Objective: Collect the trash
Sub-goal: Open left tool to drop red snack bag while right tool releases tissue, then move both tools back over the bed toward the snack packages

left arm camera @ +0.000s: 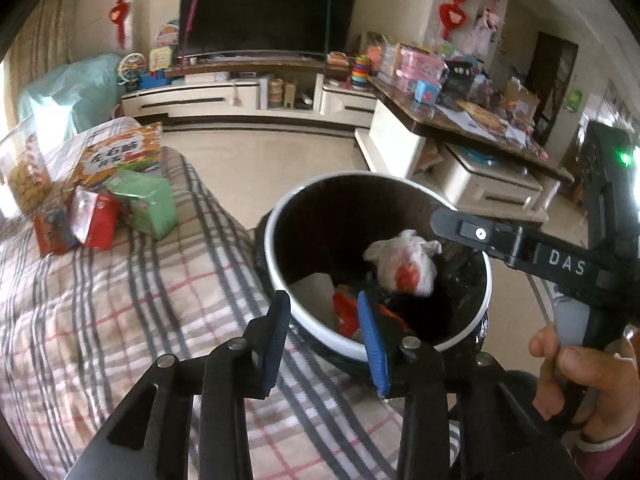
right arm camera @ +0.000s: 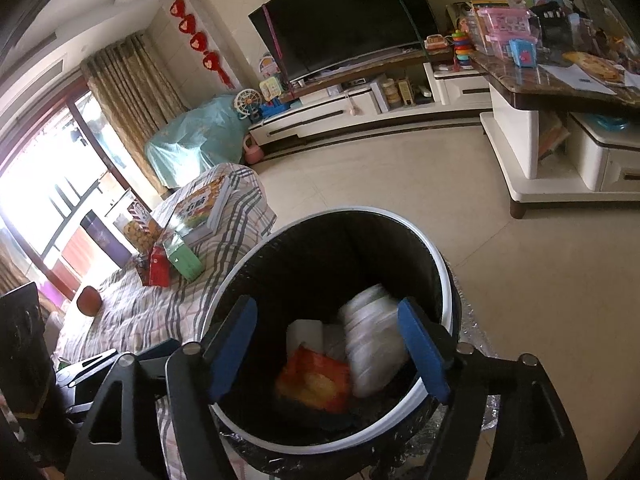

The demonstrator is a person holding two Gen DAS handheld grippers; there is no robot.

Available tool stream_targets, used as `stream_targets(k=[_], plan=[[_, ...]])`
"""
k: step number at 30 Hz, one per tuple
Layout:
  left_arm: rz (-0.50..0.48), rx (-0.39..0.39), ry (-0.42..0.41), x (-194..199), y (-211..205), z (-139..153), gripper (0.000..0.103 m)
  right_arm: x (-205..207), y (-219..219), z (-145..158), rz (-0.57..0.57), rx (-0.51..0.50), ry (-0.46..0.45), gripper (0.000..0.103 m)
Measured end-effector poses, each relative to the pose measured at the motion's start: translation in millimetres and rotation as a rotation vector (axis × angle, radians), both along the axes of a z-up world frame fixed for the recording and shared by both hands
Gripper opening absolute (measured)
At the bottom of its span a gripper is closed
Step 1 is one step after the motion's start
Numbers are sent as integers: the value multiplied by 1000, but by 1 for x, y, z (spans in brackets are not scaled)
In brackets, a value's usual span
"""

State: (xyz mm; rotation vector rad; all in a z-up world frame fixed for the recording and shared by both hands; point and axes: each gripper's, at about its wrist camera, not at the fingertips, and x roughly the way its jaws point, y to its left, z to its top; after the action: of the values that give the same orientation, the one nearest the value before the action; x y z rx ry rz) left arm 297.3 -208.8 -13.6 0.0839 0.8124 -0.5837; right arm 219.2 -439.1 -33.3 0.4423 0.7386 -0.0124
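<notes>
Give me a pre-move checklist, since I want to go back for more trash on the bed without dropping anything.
1. Left gripper empty: ok, nothing between its blue pads.
2. Right gripper empty: ok, jaws wide over the bin.
3. White plastic bag inside the bin: ok, though blurred in the right wrist view, so maybe not settled.
4. Orange wrapper in the bin: ok.
5. Trash left on the bed: not ok, the red packet and green pack lie there.
6. Whether the book and snack bag count as trash: cannot tell.
</notes>
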Motion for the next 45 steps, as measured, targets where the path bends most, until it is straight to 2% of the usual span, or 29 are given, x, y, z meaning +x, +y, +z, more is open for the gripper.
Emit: stream_targets(k=[5, 7, 10, 20, 25, 33, 45], plan=[[57, -15, 8, -5, 24, -6, 49, -4, 7, 2, 0, 9, -11, 83], [79, -12, 4, -10, 33, -8, 50, -5, 11, 3, 3, 14, -16, 84], [123, -6, -4, -15, 50, -10, 57, -7, 19, 4, 16, 24, -26, 86], [276, -64, 53, -24, 117, -23, 58, -6, 67, 11, 107, 15, -55, 89], [331, -66, 58, -29, 141, -28, 58, -1, 94, 7, 158, 22, -48, 90], [393, -78, 70, -34, 177, -30, 58, 7, 134, 3, 240, 18, -39, 90], [452, -72, 85, -25, 205, -33, 60, 28, 174, -5, 323, 18, -19, 91]])
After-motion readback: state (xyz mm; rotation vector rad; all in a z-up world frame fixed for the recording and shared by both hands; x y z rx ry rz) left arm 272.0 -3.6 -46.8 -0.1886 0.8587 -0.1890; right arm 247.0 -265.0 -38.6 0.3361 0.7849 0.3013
